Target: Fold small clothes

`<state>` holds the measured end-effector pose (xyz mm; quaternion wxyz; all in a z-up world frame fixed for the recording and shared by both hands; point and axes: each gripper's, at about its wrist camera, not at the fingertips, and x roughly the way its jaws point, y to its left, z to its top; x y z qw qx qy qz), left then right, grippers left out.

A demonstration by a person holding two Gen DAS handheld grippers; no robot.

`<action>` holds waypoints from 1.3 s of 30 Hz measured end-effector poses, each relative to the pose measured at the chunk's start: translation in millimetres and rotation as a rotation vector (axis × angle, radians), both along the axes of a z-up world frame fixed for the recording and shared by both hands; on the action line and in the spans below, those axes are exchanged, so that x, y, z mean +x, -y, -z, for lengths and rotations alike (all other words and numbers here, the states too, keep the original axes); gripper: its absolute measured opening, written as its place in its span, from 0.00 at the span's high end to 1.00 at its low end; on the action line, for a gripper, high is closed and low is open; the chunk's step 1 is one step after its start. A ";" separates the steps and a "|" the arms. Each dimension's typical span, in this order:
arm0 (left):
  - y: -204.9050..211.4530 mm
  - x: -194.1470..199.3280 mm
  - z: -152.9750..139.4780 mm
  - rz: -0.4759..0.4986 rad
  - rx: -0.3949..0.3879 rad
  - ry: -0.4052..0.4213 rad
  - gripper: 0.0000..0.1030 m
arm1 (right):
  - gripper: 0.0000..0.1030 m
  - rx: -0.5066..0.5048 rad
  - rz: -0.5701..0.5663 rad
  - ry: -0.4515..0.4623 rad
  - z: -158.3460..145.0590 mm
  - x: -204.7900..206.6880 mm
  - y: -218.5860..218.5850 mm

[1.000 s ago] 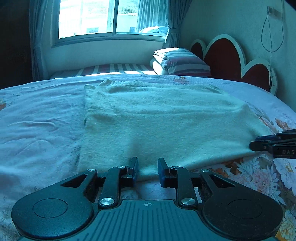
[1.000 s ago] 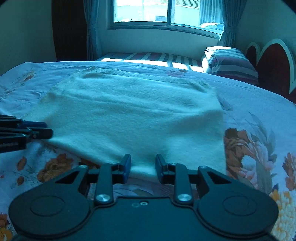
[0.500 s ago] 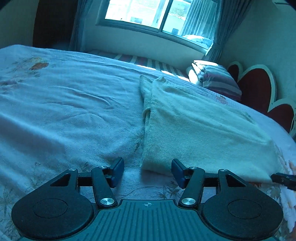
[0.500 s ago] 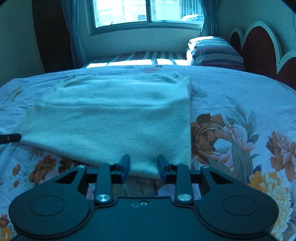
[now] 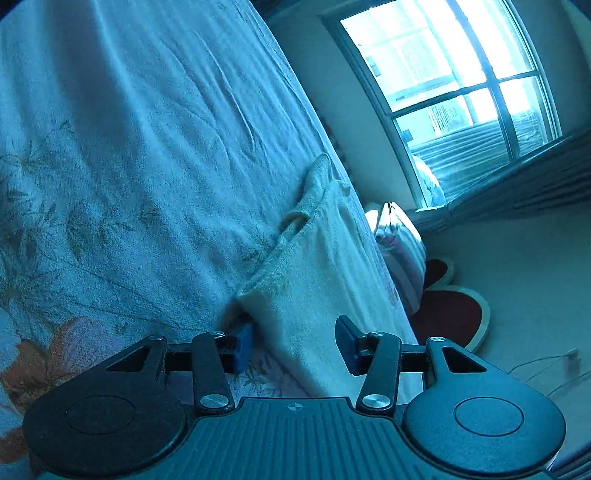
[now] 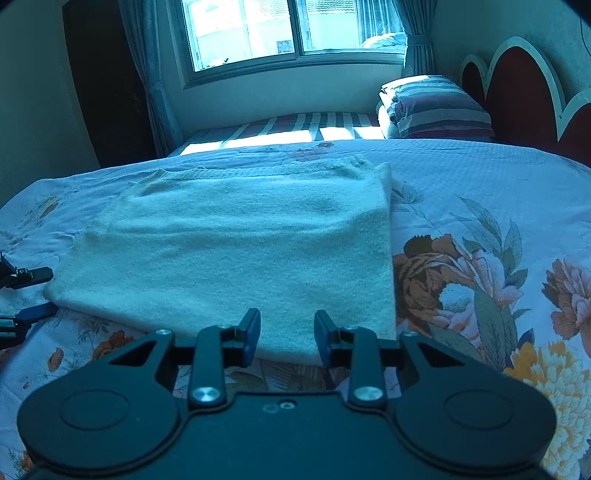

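Note:
A cream knit garment (image 6: pixel 240 251) lies flat, folded into a rectangle, on the floral bedspread (image 6: pixel 480 221). My right gripper (image 6: pixel 286 334) hovers at its near edge close to the right corner, jaws open, with the hem showing in the gap. My left gripper (image 5: pixel 295 345) is rolled onto its side at the garment's (image 5: pixel 325 280) near left corner. Its jaws are closing with that corner between them, and the pads are not pressing on it. In the right wrist view the left gripper (image 6: pixel 42 293) straddles the same corner, one finger above and one below.
Folded striped bedding (image 6: pixel 436 107) sits at the bed's far right by a red scalloped headboard (image 6: pixel 517 81). A striped mattress (image 6: pixel 295 125) and a bright window (image 6: pixel 288 29) lie beyond. Bedspread stretches to the left and right of the garment.
My left gripper slid along the near edge to the garment's left corner, rolled onto its side, and its jaws widened. The right gripper stays at the hem, a little nearer the right corner.

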<state>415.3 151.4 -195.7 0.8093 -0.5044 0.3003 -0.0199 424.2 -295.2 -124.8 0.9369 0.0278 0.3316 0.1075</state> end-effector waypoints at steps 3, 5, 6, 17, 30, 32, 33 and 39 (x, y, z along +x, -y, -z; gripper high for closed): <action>8.8 7.0 5.9 -0.031 -0.023 0.025 0.52 | 0.69 0.025 0.004 0.023 -3.2 0.8 0.5; 15.3 11.7 9.8 -0.056 -0.045 0.044 0.52 | 0.71 0.047 0.000 0.035 -5.8 3.1 0.5; 17.1 15.3 12.0 -0.066 -0.056 0.052 0.52 | 0.74 0.059 -0.006 0.038 -7.1 5.7 0.0; 35.6 41.1 14.6 -0.122 0.013 0.037 0.76 | 0.84 0.079 -0.094 0.053 -13.1 44.9 -32.7; 34.4 47.7 -0.4 -0.096 0.076 0.101 0.94 | 0.84 0.070 -0.161 0.045 -9.7 78.5 -61.7; 33.1 47.6 -2.3 -0.087 0.093 0.093 0.94 | 0.85 0.069 -0.163 0.042 -7.9 85.8 -67.5; 31.9 48.1 -1.5 -0.086 0.094 0.088 0.94 | 0.85 0.074 -0.165 0.043 -7.0 88.3 -69.4; 27.3 47.5 11.8 -0.094 0.064 0.066 0.94 | 0.92 0.060 -0.157 -0.028 14.5 107.4 -84.9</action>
